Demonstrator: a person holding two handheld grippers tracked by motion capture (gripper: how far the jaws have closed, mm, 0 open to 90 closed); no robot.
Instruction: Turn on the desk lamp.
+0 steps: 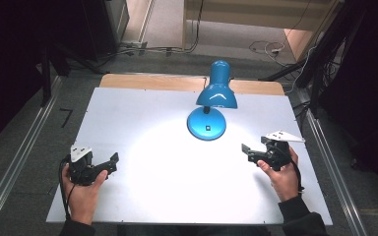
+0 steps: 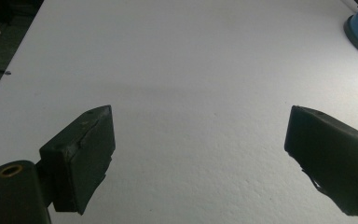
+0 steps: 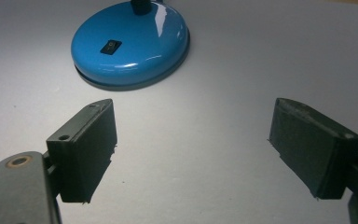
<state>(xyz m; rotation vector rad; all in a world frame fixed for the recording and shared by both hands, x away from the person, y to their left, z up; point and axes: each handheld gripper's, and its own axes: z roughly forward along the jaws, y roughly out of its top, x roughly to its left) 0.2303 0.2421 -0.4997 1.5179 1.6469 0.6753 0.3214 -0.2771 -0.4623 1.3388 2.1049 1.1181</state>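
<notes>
Black grippers, blocky jaws; grey three-cornered top plates; black cables; dark sleeves (image 1: pixel 300 219).

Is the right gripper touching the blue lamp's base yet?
Apart. In the right gripper view, bare white table lies between the open right gripper and the lamp base; the high view shows the same gap.

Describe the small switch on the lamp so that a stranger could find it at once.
On the white table, toward its far edge, stands a blue desk lamp. Look at its round blue base: the switch is a small black rocker on the top face, the one dark mark on the glossy blue.
</notes>
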